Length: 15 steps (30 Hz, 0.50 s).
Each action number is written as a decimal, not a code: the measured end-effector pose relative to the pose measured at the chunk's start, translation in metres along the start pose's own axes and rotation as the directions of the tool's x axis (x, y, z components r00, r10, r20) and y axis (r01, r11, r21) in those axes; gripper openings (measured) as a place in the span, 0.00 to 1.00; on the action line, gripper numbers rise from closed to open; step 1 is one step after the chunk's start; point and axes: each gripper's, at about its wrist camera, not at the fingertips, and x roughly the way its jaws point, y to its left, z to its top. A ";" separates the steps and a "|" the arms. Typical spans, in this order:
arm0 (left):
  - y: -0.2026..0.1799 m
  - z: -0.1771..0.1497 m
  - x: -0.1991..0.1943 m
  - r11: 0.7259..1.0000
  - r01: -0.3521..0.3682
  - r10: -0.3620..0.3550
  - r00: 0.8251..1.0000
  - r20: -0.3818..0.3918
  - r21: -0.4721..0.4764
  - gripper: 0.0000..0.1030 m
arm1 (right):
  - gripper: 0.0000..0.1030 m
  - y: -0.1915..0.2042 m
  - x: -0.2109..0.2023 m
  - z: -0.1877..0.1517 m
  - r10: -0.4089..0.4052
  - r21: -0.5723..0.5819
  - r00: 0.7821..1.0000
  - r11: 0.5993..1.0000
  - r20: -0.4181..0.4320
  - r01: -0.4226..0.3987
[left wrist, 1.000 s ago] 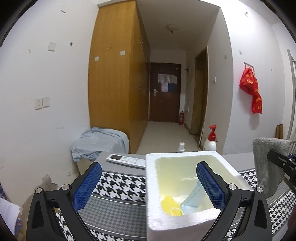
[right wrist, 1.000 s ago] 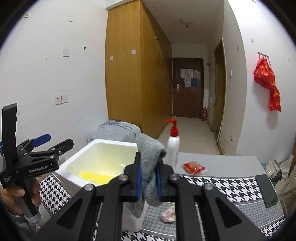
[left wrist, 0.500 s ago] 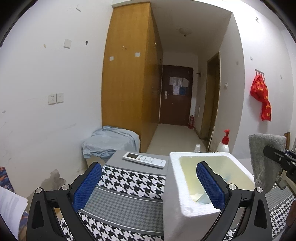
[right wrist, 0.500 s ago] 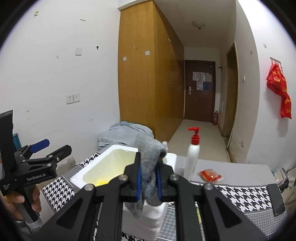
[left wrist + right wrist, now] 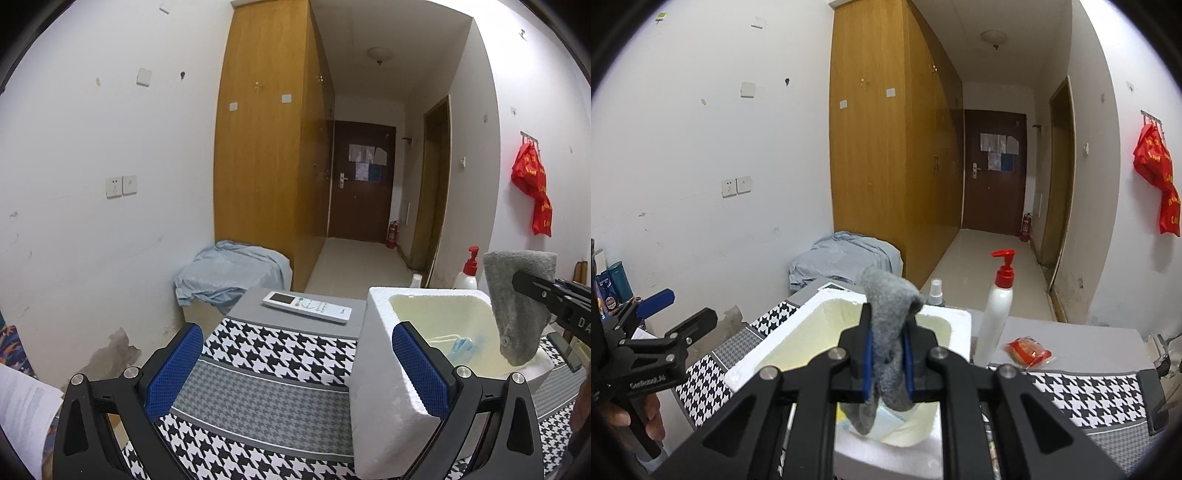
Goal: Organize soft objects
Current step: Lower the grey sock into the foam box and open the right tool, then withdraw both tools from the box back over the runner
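Note:
My right gripper (image 5: 887, 356) is shut on a grey sock (image 5: 888, 314) and holds it above the near end of a white foam box (image 5: 955, 321). The sock hangs down into the box opening. In the left wrist view the sock (image 5: 519, 295) hangs over the box (image 5: 382, 362) at the right, with a pale blue item (image 5: 460, 346) inside on the bottom. My left gripper (image 5: 295, 363) is open and empty, to the left of the box above the houndstooth cloth (image 5: 266, 373).
A white remote (image 5: 306, 306) lies on the grey table behind the cloth. A pump bottle (image 5: 997, 314), a small spray bottle (image 5: 935, 291) and a red packet (image 5: 1028, 350) sit beside the box. A dark phone (image 5: 1154, 402) lies at the right edge.
The right gripper has carried the sock forward over the box opening. The left gripper has drawn back and left, away from the box.

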 end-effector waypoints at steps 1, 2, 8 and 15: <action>0.001 0.000 0.002 1.000 0.003 -0.003 1.000 -0.002 -0.001 0.99 | 0.16 0.000 0.003 0.000 -0.002 0.000 1.000 1.000 -0.006 0.002; 0.002 0.002 0.004 1.000 0.004 -0.004 1.000 -0.004 0.000 0.99 | 0.16 0.000 0.006 0.001 -0.001 0.003 1.000 1.000 -0.012 0.001; 0.004 0.001 0.009 1.000 0.013 -0.013 1.000 -0.010 -0.002 0.99 | 0.59 0.002 0.012 0.000 -0.017 0.001 0.999 1.000 -0.034 0.017; 0.005 -0.002 0.012 1.000 0.024 -0.024 0.999 -0.021 -0.005 0.99 | 0.89 0.009 0.001 0.001 -0.035 -0.031 0.999 0.999 0.017 0.035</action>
